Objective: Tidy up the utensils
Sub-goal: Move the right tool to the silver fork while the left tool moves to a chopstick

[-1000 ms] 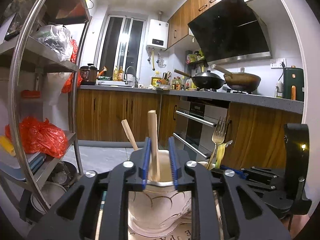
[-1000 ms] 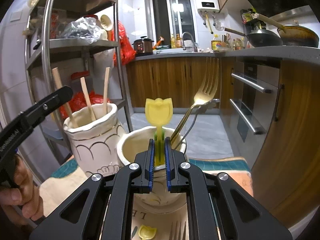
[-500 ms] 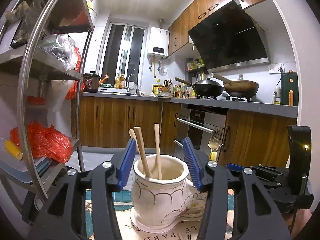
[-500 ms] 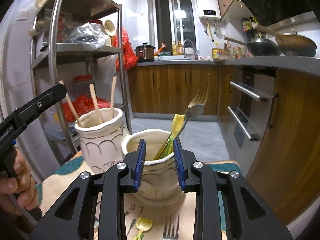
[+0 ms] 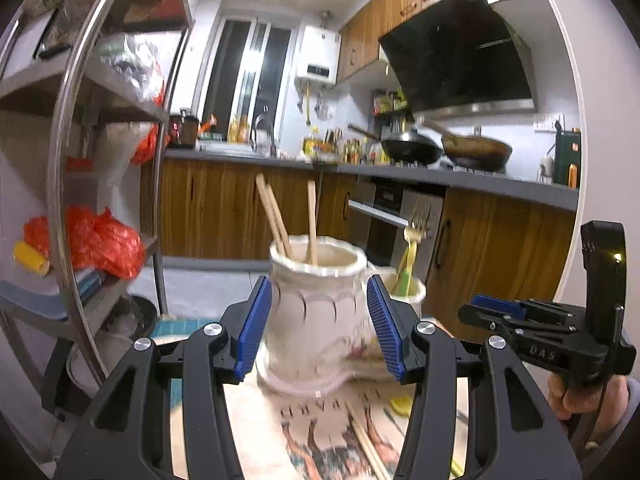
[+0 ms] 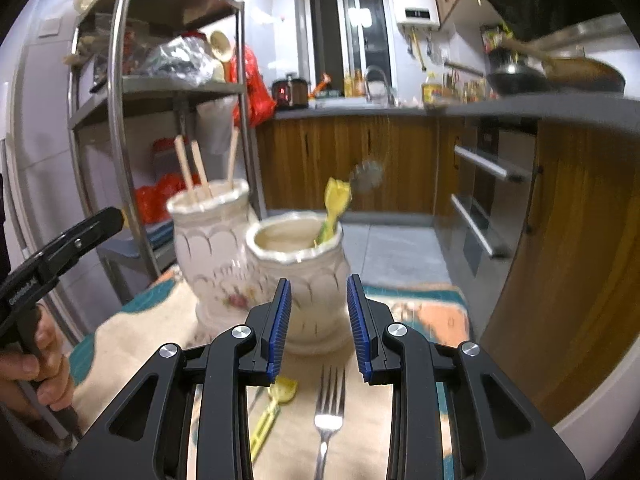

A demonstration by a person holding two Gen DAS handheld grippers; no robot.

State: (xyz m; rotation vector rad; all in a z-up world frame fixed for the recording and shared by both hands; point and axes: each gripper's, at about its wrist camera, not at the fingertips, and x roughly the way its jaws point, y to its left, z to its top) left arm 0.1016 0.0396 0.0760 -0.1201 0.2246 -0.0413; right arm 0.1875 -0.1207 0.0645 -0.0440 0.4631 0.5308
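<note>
Two white ceramic jars stand on a patterned cloth. The taller jar (image 5: 316, 312) (image 6: 212, 248) holds three wooden chopsticks (image 5: 276, 220) (image 6: 192, 168). The shorter jar (image 6: 300, 280) (image 5: 406, 292) holds a yellow tulip-topped utensil (image 6: 335, 208) and forks (image 5: 416, 224). My left gripper (image 5: 320, 328) is open and empty just before the taller jar. My right gripper (image 6: 318, 320) is open and empty before the shorter jar. On the cloth lie a silver fork (image 6: 329, 412), a yellow utensil (image 6: 276, 400) and chopsticks (image 5: 366, 440).
A steel shelf rack (image 6: 120, 120) with bags stands at the left. Wooden kitchen cabinets (image 5: 224, 208), an oven (image 6: 488, 200) and a counter with pans (image 5: 440, 150) lie behind. The cloth (image 6: 420, 320) ends at the table's far edge.
Both grippers opened, releasing a chopstick into the taller jar and the yellow utensil into the shorter jar. Both then drew back and lowered away from the jars.
</note>
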